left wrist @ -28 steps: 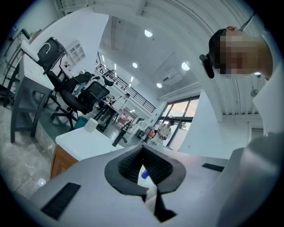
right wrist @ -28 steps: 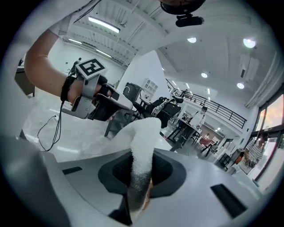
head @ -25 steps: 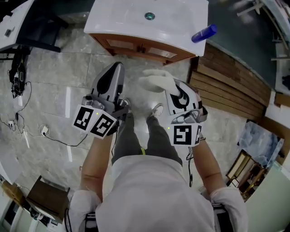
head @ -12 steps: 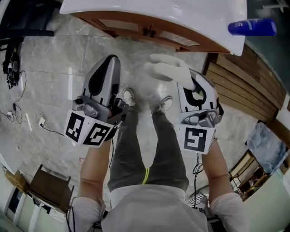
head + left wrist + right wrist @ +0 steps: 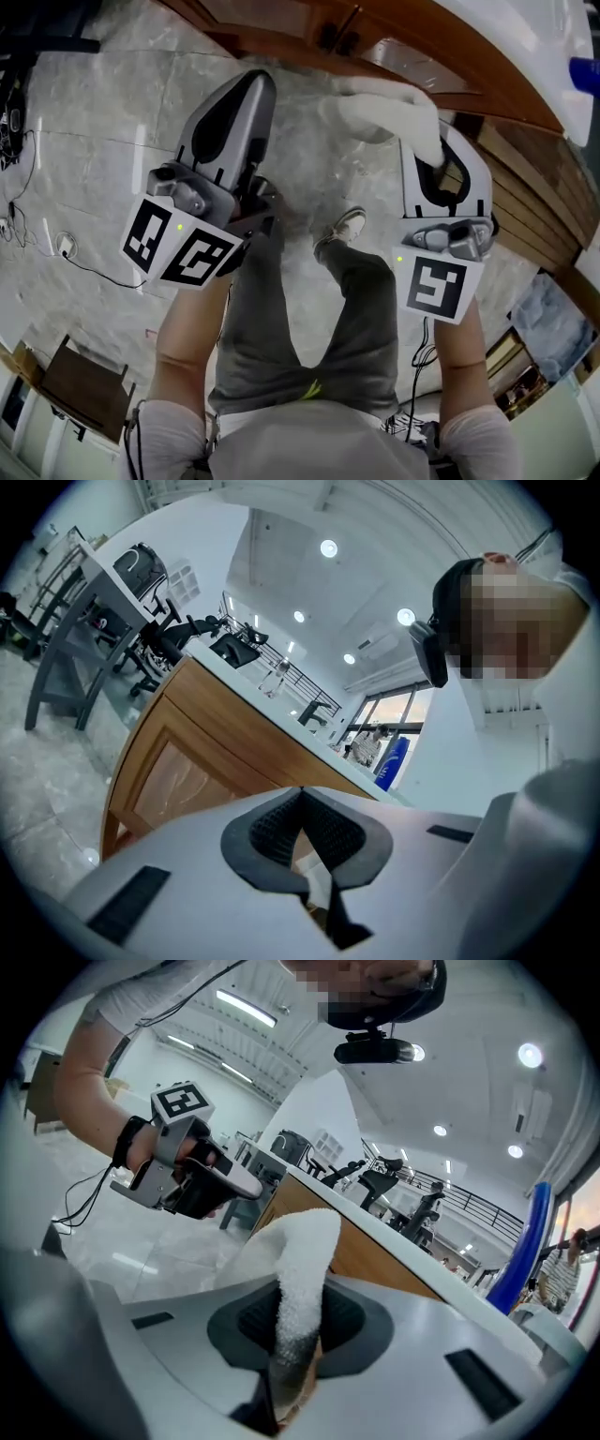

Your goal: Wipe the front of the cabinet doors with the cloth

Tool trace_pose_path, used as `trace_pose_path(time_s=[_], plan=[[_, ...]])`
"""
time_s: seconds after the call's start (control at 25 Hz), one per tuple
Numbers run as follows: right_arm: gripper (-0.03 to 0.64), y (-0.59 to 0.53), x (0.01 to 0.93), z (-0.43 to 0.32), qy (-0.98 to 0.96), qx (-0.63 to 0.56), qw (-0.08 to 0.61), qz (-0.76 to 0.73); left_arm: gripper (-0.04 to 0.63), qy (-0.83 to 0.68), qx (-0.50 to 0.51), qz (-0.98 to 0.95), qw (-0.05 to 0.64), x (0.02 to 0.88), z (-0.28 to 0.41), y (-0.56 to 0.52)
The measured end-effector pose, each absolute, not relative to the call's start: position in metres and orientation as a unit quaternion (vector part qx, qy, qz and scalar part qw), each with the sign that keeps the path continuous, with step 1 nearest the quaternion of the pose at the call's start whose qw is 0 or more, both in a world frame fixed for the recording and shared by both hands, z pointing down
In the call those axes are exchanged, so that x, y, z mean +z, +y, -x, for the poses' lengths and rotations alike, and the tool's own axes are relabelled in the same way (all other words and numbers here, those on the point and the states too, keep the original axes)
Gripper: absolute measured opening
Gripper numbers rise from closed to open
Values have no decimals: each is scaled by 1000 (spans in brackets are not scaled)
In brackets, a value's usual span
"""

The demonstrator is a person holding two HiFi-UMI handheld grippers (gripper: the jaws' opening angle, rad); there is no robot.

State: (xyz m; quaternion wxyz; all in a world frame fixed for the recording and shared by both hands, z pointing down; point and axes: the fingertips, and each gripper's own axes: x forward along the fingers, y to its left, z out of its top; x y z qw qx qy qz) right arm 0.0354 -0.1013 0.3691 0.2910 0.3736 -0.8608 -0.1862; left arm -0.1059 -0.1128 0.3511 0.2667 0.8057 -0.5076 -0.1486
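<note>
**Spotter:** Head view first. Where's the cloth?

**Me:** I see the cloth (image 5: pixel 382 111) bunched at the tip of the right hand-held gripper (image 5: pixel 433 150). It hangs out past the tip, close to the wooden cabinet doors (image 5: pixel 272 23). I can't tell whether it touches them. The left hand-held gripper (image 5: pixel 251 94) is alongside, above the marble floor (image 5: pixel 94 141) and well apart from the cloth.

**Spotter:** And the left gripper view?

**Me:** Its jaws are pressed together with nothing between them. Beyond them I see the wooden cabinet (image 5: pixel 178 761) at an angle, under its white counter (image 5: pixel 286 726).

**Spotter:** Right gripper view?

**Me:** Here the jaws are clamped on the cloth. A white fold stands up from between them and droops to the left. The cabinet is behind it, and the left hand-held gripper shows farther off at the left of the view, in the person's hand.
</note>
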Motion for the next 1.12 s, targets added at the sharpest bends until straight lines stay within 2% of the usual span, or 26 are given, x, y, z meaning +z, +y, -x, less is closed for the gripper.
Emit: trace_pose_path(time_s=[0.28,0.68,1.12], plan=[[71,-116,414,-30,-864,-199,273,-372,17,-511,-152,-808,250,406,113,-123],[71,-141,450,-31,-858,-243,245,-379,17,-493,-167,-830,203,440,103,-154],[71,-159,472,-32,-832,-329,254,-367,17,-464,-189,-853,145,459,90,-165]])
